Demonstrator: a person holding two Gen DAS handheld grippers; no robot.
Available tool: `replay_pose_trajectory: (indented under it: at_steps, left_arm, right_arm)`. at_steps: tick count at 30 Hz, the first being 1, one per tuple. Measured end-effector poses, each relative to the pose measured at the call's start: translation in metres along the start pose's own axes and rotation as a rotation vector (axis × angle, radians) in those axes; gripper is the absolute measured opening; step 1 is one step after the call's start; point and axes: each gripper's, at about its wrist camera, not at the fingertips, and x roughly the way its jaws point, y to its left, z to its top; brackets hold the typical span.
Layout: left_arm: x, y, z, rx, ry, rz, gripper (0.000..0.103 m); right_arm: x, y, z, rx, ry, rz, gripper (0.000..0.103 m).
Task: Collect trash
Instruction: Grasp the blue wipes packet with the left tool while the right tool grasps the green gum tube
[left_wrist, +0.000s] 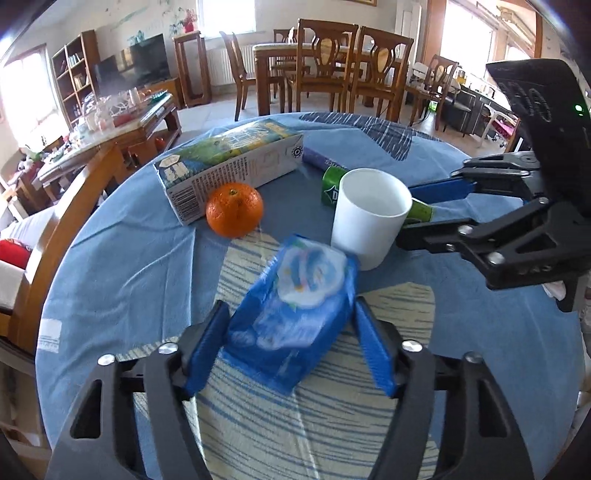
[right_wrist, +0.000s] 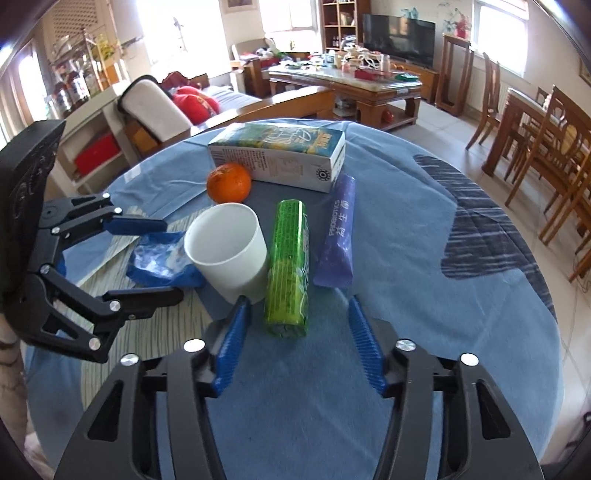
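purple sachet (right_wrist: 338, 236): "PROBIOTICS" plus Chinese characters | carton (right_wrist: 280, 157): print too small to read

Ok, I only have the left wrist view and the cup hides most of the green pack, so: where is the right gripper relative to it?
Observer: The right gripper is open; the green pack's near end lies between its fingers, ungripped.
Operator: Anything beside the pack, on the side away from the cup?
Observer: A purple sachet lies flat to its right, apart from it, far end by the carton.
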Motion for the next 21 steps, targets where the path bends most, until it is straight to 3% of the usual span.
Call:
replay_pose_trajectory:
  at_steps: [5,10,21]
  left_arm:
    - [0.0,-0.002,0.002,0.001,-0.007,0.004,0.058]
    - [-0.002,-0.001,0.002,-0.028,-0.017,-0.015,0.042]
    - [-0.035,-0.022,-0.01,-0.059,-0.077,-0.026,0.042]
  right_arm:
    - [0.003,-0.001,0.002,0.005,-0.011,-0.003,0.026]
    - [-0.003,-0.008,-0.002,0.045,-0.024,0.001,0.023]
    - [-0.069,-0.007,-0.04,0.142,-0.135,0.042,0.023]
